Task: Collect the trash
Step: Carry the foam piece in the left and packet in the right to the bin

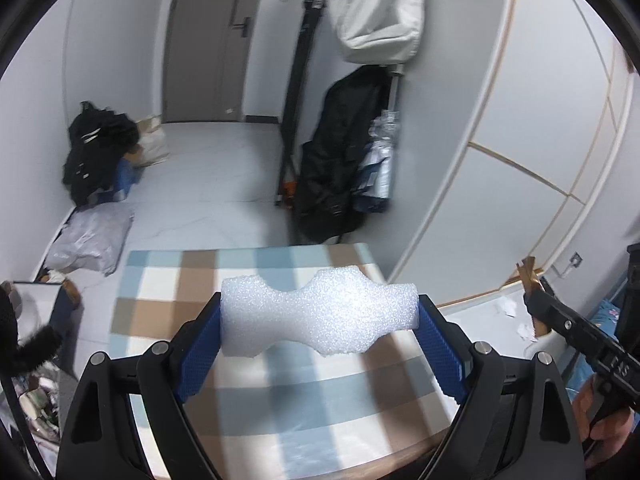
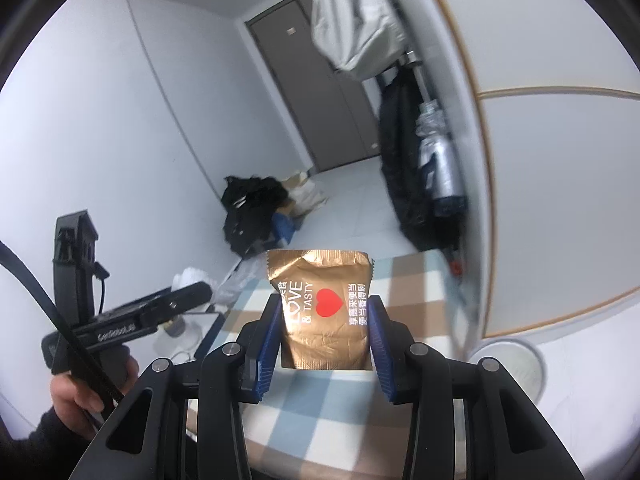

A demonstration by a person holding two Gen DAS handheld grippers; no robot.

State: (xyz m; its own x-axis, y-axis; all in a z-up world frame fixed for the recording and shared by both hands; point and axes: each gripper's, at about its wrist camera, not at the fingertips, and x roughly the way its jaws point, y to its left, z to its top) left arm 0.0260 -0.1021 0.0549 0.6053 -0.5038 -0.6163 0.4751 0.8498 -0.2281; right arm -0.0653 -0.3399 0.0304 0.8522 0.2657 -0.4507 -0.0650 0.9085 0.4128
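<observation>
Checked tablecloth (image 1: 168, 312) lies below the left gripper (image 1: 320, 320) clamping white foam (image 1: 320, 312), right gripper (image 2: 324, 336) clamping gold wrapper (image 2: 324, 312).

We count two claws, the left claw (image 1: 320, 320) and the right claw (image 2: 324, 332). We count one white foam piece (image 1: 320, 312) and one gold snack wrapper (image 2: 324, 312). One checked worktop (image 1: 280, 408) is present. We note one grey door (image 1: 208, 40), one white bag (image 1: 380, 16) hanging and one black garment (image 1: 340, 160).
</observation>
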